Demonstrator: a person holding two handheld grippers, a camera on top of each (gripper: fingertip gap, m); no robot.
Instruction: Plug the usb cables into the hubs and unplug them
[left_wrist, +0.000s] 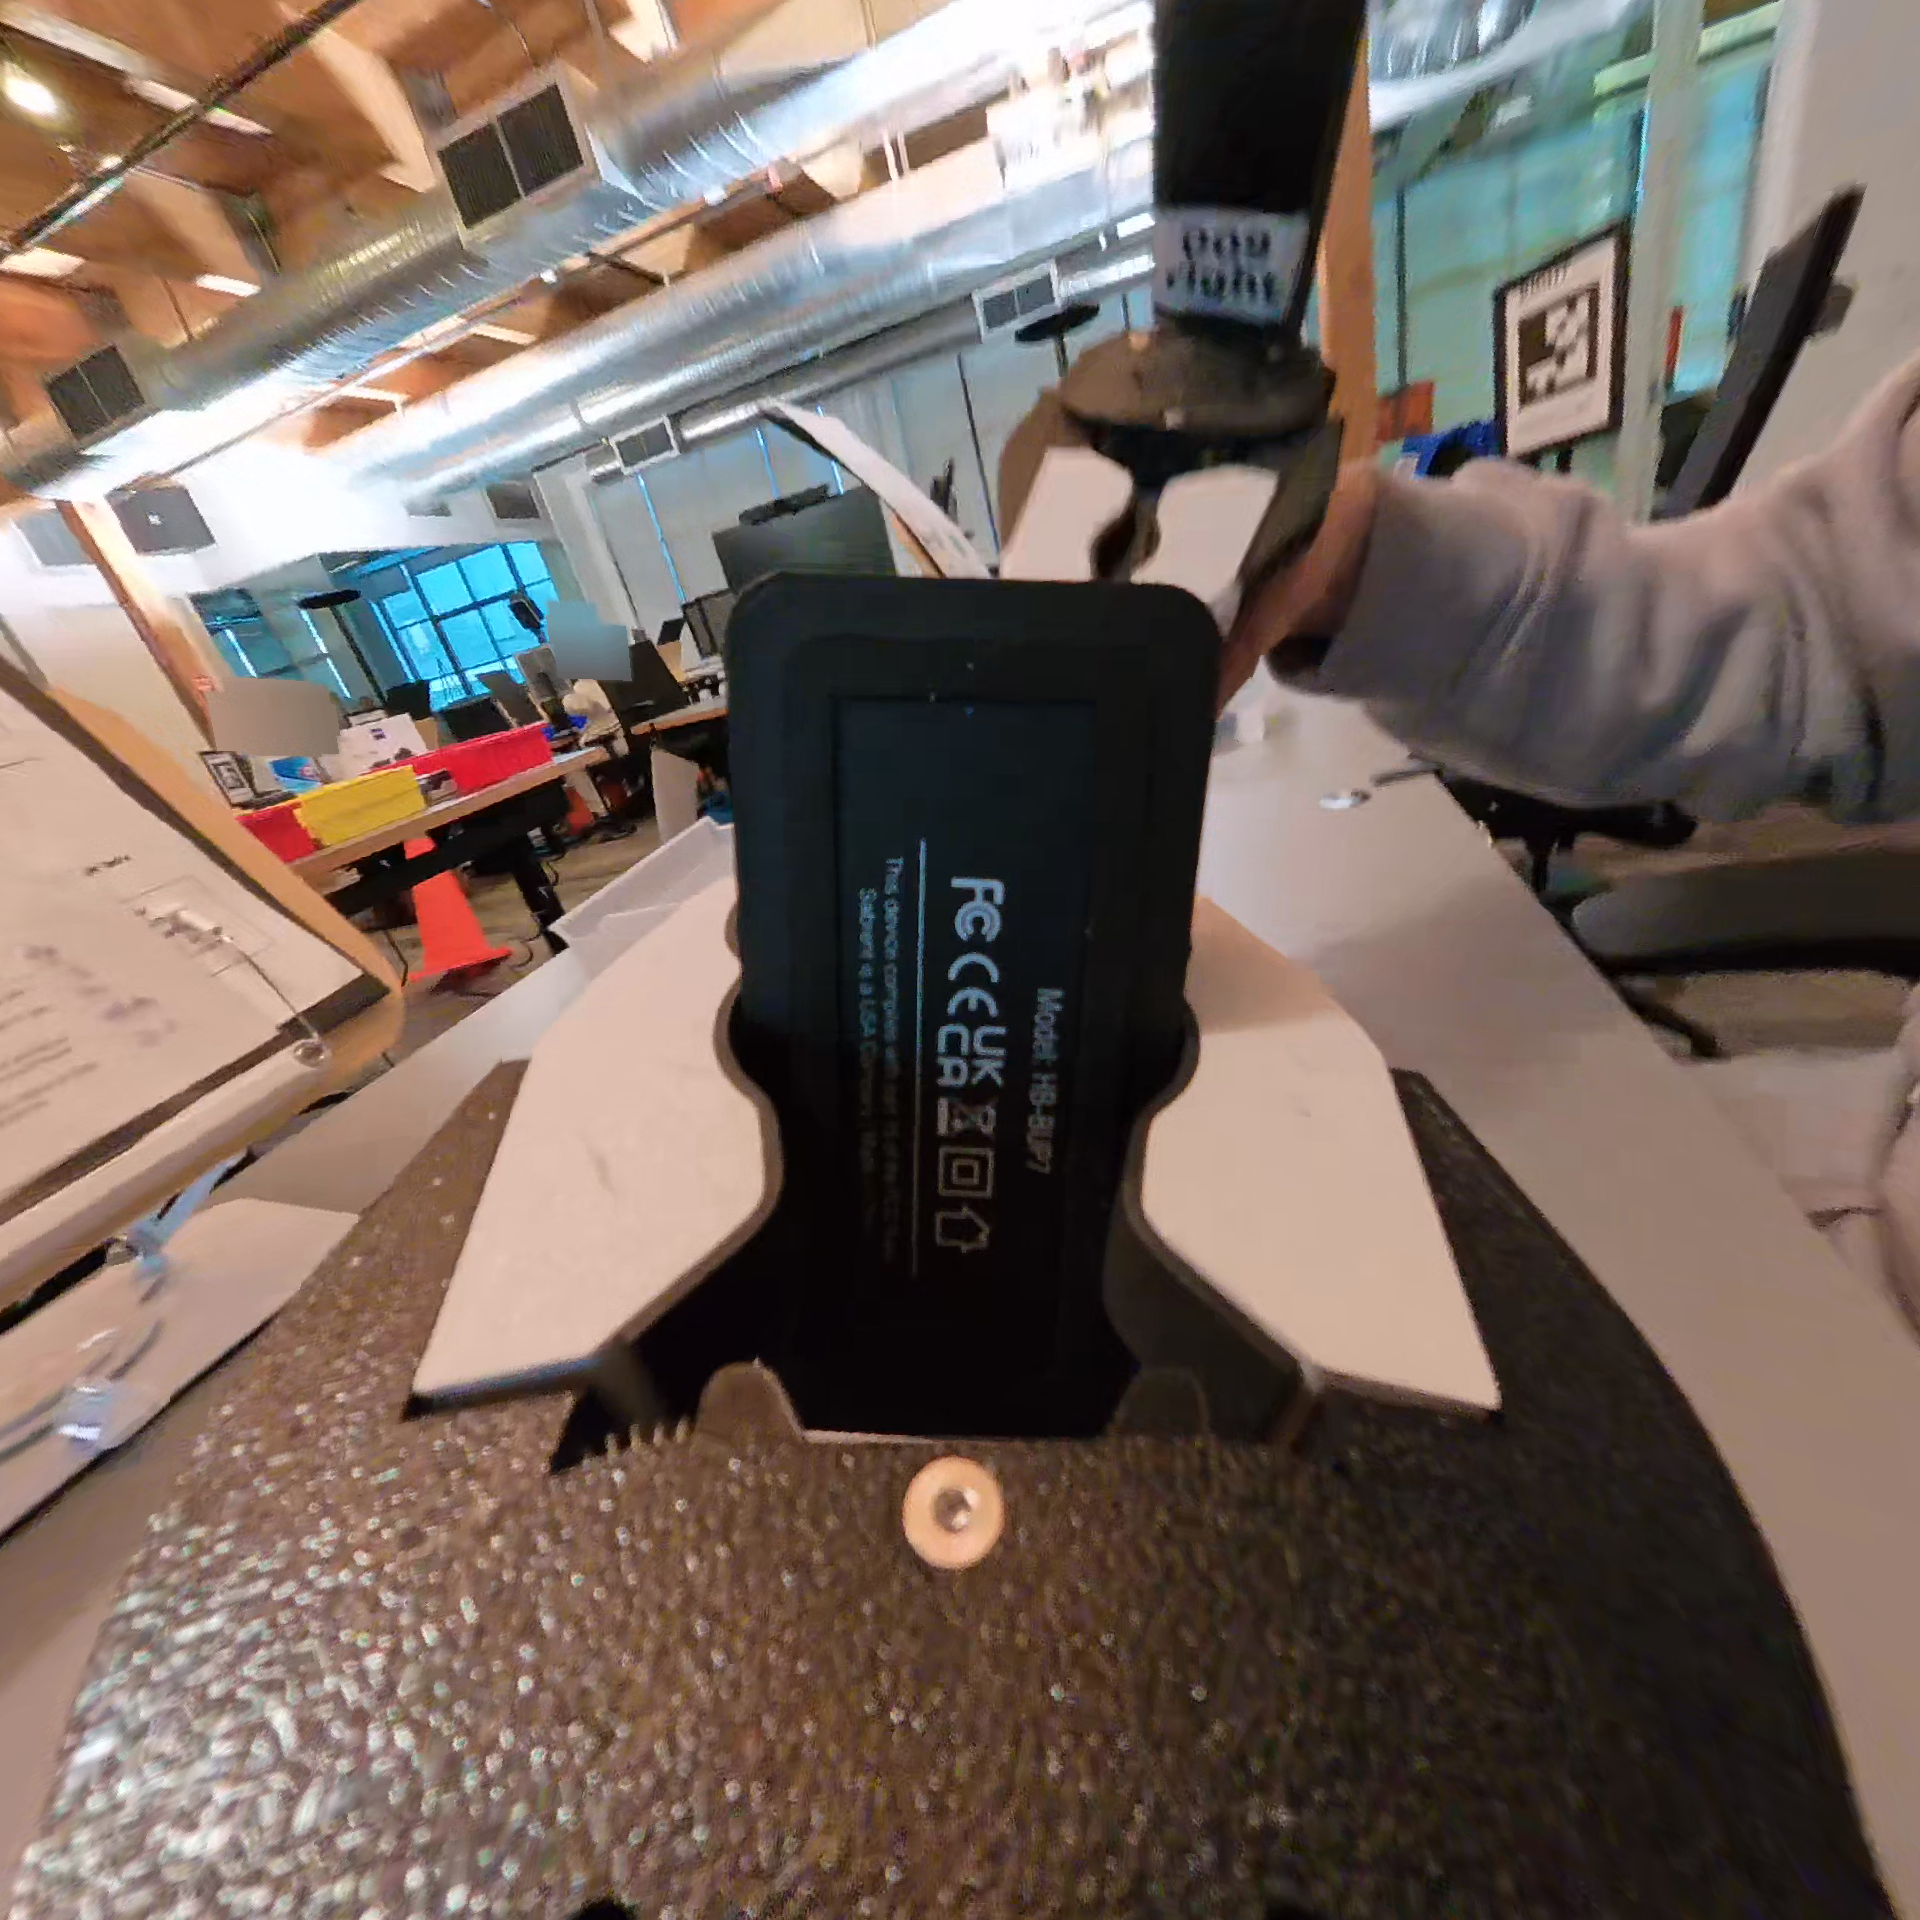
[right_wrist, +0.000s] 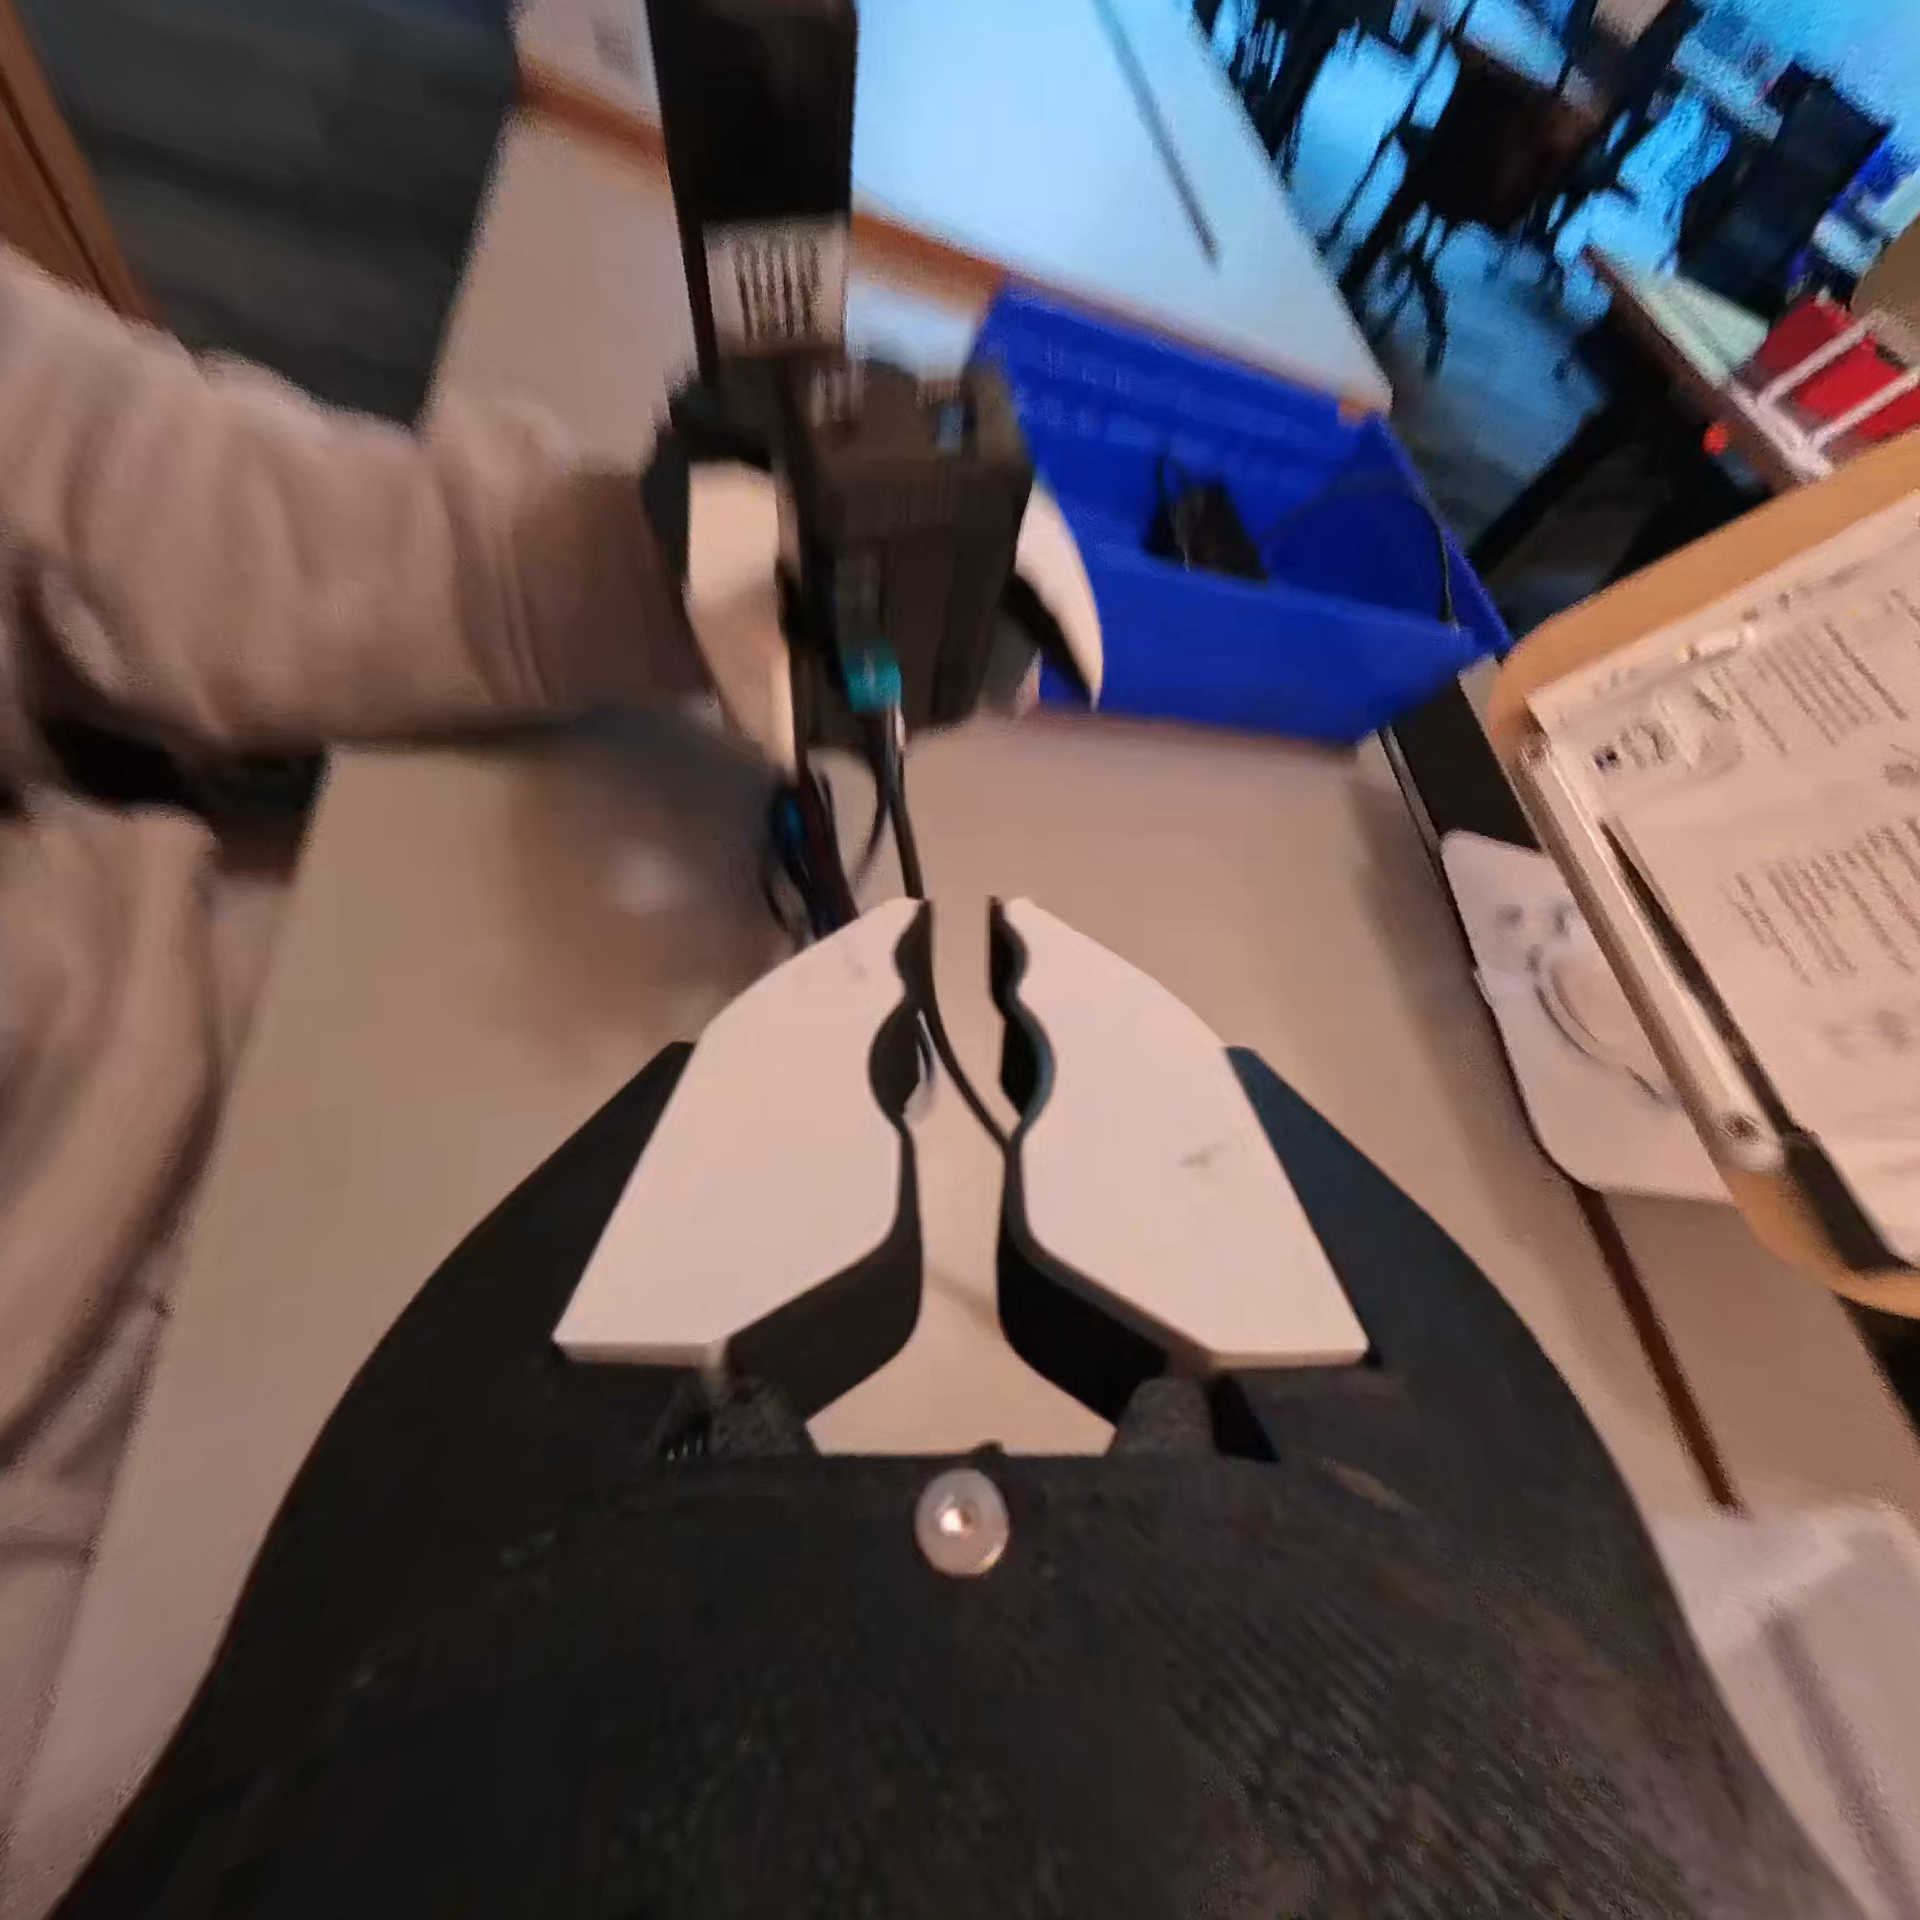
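My left gripper (left_wrist: 966, 914) is shut on a black usb hub (left_wrist: 966, 831) and holds it upright above the table, its labelled underside facing the camera. In the right wrist view the hub (right_wrist: 904, 499) sits between the left gripper's white fingers (right_wrist: 727, 582). A teal plug (right_wrist: 868, 675) sits in the hub's lower end, and black cables (right_wrist: 904, 821) hang down from it. My right gripper (right_wrist: 958, 914) is just below the hub with its jaws a narrow gap apart. One thin cable runs through that gap. The right gripper also shows beyond the hub in the left wrist view (left_wrist: 1138, 520).
A white table (right_wrist: 1143, 831) lies below. A blue bin (right_wrist: 1247, 623) with dark cables in it stands behind the hub. A clipboard with papers (right_wrist: 1766, 831) leans at the side and also shows in the left wrist view (left_wrist: 156, 935). A grey sleeve (left_wrist: 1610, 644) reaches in, and an office chair (left_wrist: 1714, 925) stands by the table.
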